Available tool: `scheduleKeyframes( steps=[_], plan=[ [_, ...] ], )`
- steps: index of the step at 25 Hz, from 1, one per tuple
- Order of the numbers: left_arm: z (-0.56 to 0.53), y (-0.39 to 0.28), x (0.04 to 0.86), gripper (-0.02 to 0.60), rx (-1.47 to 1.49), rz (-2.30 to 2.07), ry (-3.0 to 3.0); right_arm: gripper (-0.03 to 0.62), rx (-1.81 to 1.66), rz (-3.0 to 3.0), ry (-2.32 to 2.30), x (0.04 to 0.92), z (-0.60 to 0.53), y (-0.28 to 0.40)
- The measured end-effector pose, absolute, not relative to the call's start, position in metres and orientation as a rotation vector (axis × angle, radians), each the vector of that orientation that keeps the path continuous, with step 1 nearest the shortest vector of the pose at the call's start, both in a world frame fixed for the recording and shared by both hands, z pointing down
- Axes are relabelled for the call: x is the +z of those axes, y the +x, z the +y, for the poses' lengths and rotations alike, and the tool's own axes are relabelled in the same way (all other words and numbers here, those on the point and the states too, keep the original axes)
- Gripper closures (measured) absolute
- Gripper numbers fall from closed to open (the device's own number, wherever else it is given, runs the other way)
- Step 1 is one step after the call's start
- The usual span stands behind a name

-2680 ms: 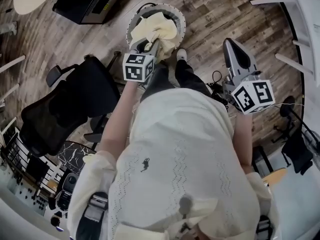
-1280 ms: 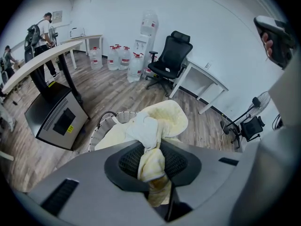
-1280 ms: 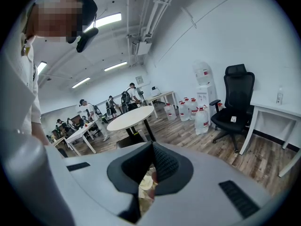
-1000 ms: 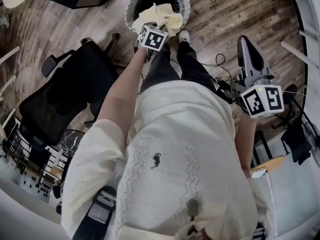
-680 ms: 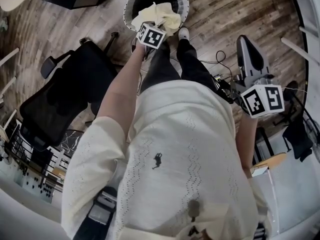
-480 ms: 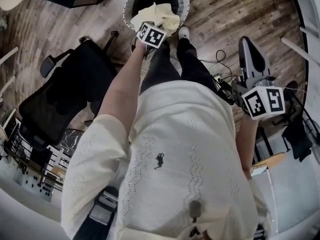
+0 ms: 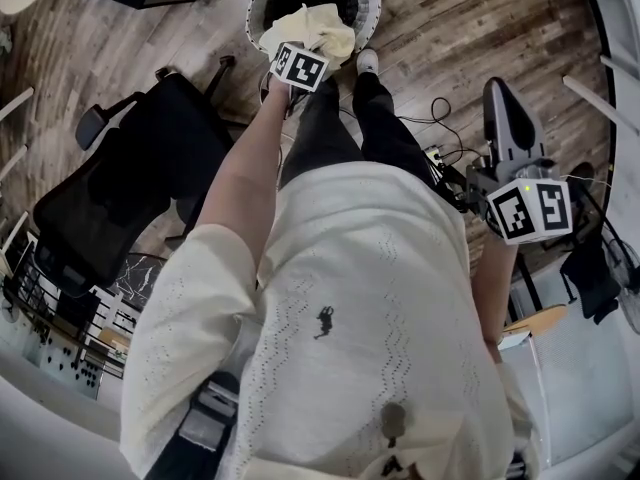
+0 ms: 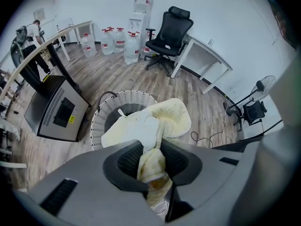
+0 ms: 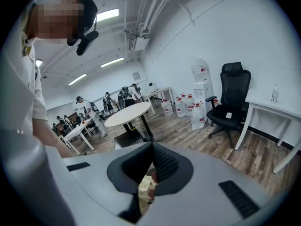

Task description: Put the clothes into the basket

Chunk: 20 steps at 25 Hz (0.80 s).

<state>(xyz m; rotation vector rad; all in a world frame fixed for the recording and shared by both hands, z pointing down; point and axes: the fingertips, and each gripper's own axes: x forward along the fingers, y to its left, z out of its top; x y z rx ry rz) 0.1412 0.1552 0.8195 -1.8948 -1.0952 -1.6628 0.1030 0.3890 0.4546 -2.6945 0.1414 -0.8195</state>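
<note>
Fabric of the pale yellow garment point(image 8: 141, 126) is bunched between the pads of the left tongs point(image 8: 152, 158). They pinch it by one gathered fold, so the rest hangs free and spreads out below. The jaws have just opened a little further, yet the fold sits pressed between them and the garment has not dropped.

The garment hangs over the white woven basket point(image 8: 99, 122), which stands on the wooden floor point(image 7: 450, 28) just ahead of the person's feet. From the head view, most of the cloth lies across the near rim, with the dark opening showing beyond it. It is therefore at the basket but not yet inside.

The left tongs point steeply down, which suits a straight drop into the opening. The right tongs point(image 9: 151, 147) are held out to the person's right, well apart from the basket. Their tips are together and grip nothing. They seem parked there because one hand is enough for a single light piece.

Release looks close. The likely snag is the rim: let go here, the cloth may catch on the near edge and slide outside, so carrying it further over the middle would help.
</note>
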Motion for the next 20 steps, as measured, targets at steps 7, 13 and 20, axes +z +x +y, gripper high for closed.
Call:
scheduleKeyframes(
  steps=[7, 13, 20],
  plan=[
    [0.156, 0.146, 0.817, 0.459, -1.657, -1.082, -1.928, 0.586, -0.819, 0.155, -2.695, 0.454, 0.386, 0.104],
    [0.150, 0.154, 0.817, 0.495, -1.648, -1.039, -1.972, 0.586, -0.823, 0.160, -2.693, 0.457, 0.383, 0.101],
    [0.153, 0.148, 0.817, 0.495, -1.633, -1.050, -1.954, 0.586, -0.821, 0.155, -2.691, 0.457, 0.385, 0.099]
  ],
)
